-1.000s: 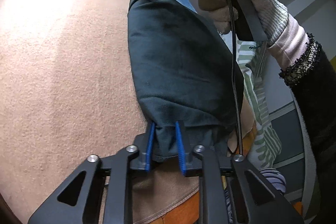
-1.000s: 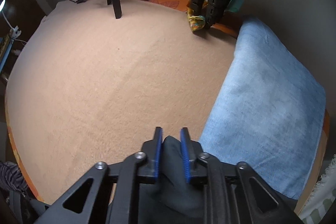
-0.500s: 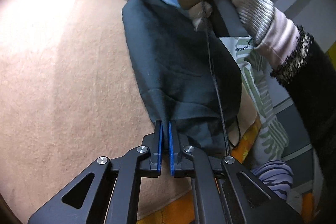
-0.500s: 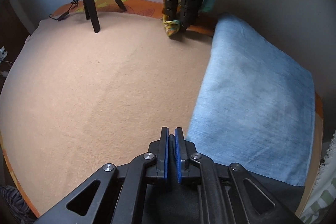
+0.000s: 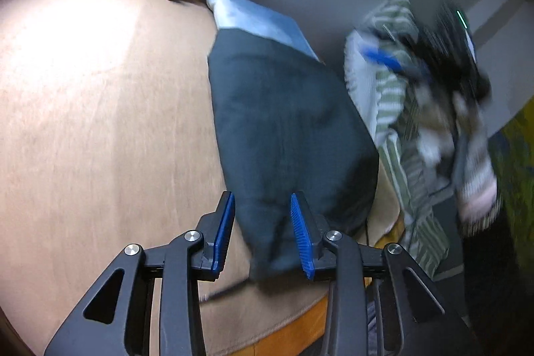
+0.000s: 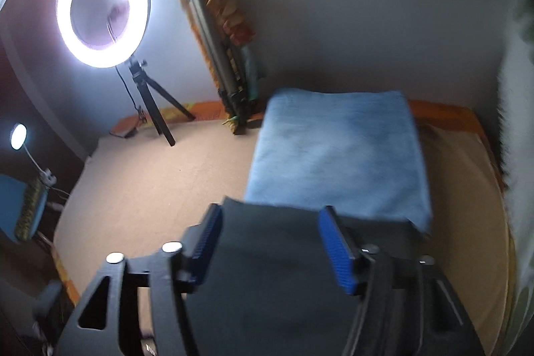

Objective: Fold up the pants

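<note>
Left wrist view: the left gripper [image 5: 262, 231] hangs with jaws spread over the near end of the dark pants [image 5: 283, 129], gripping nothing; the folded pants lie on the tan blanket [image 5: 100, 122], their far end at 12 o'clock overlapping a blue towel [image 5: 253, 19]. At 2 o'clock the right gripper [image 5: 383, 59] is a blur.

Right wrist view: the right gripper [image 6: 270, 242] is likewise spread wide, empty, above the pants [image 6: 283, 272], towel [image 6: 337, 152] beyond.

This fold looks laid down; the next move likely needs fresh grips on the edges.
</note>
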{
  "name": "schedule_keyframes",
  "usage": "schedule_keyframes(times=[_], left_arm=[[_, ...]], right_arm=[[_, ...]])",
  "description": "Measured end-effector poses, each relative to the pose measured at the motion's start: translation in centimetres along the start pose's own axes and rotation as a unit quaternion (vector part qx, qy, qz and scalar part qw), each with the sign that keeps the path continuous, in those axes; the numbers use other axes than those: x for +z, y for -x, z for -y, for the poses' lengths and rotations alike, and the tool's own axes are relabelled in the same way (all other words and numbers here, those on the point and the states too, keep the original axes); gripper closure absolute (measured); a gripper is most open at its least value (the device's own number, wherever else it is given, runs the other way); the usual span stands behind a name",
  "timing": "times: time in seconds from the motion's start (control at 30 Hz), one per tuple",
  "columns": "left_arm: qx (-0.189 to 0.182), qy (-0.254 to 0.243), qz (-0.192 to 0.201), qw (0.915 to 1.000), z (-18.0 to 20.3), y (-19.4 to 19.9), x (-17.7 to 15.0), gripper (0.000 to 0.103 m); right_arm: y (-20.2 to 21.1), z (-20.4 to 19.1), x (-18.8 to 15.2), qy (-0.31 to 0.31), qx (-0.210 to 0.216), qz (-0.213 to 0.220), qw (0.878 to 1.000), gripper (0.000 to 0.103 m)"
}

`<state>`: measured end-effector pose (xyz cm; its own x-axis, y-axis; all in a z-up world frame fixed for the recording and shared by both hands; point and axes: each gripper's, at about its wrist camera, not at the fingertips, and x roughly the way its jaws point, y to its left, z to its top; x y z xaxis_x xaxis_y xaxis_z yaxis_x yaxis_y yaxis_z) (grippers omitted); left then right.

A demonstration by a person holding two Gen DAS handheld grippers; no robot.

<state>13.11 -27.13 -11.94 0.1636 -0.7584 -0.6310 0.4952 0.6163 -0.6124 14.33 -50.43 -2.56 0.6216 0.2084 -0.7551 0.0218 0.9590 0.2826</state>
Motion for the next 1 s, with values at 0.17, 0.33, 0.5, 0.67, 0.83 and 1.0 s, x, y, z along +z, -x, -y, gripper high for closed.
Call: schedule_keyframes(times=[0.17,0.33,0.5,0.67,0.83,1.0], left_arm=[[0.001,0.016,-0.001,0.9999,0.1,-1.8,2.2,0.054],[0.017,0.005,-0.014,0.9997,0.0,-3.9,3.5,0.054],[0.019,0.025,-0.031,0.9990,-1.3,-5.7,3.6,0.054],[0.017,0.025,-0.028,0.9992,-1.4,-6.3,3.9,0.054],[0.004,0.036,-0.022,0.9991,-1.6,-6.7,4.4,0.054],[-0.005,0.036,-0.021,0.9991,-1.2,-7.4,4.7,0.054]], right_arm=[[3.7,4.5,-4.3,-0.009,-0.036,0.008,0.999,0.015],[2.9,8.5,-7.9,-0.044,-0.019,-0.022,0.999,0.005],[0.7,11.0,-10.3,-0.077,0.030,-0.042,0.996,0.005],[-2.1,12.1,-10.5,-0.101,0.069,-0.052,0.991,0.005],[-3.4,13.0,-10.9,-0.110,0.107,-0.052,0.987,0.005],[-3.9,13.2,-11.2,-0.106,0.126,-0.045,0.985,0.004]])
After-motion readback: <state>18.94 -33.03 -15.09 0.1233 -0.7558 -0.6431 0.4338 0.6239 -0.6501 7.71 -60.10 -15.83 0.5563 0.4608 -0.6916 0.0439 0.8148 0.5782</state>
